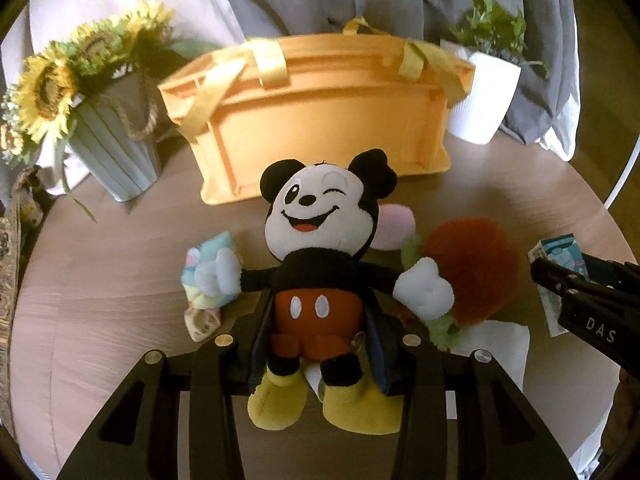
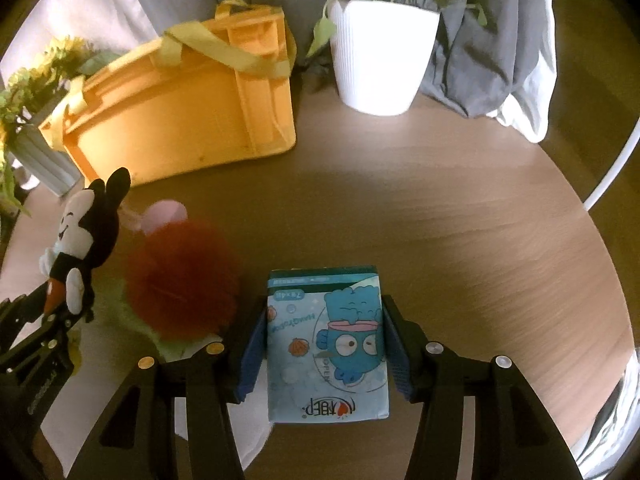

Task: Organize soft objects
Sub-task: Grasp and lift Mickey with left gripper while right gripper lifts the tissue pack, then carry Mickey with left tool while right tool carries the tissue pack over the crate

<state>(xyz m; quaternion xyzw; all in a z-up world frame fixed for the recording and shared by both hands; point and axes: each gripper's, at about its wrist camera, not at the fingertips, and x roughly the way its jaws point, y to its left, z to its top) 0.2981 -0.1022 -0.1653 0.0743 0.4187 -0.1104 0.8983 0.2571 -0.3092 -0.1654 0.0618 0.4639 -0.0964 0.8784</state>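
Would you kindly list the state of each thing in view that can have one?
Mouse plush: upright, clamped at the shorts by the left gripper.
Tissue pack: gripped between the pads of the right gripper.
Orange basket: upright on the table; contents cannot be seen.
Red fluffy plush: lying on the table, untouched.
Pastel soft bundle: lying loose behind the plush's hand.

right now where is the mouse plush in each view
Left wrist: mouse plush at centre, facing the camera, its shorts clamped in the left tool.
Right wrist: mouse plush at the left edge, seen side-on, left of the red pompom.
Shared landmark: the yellow basket behind it.
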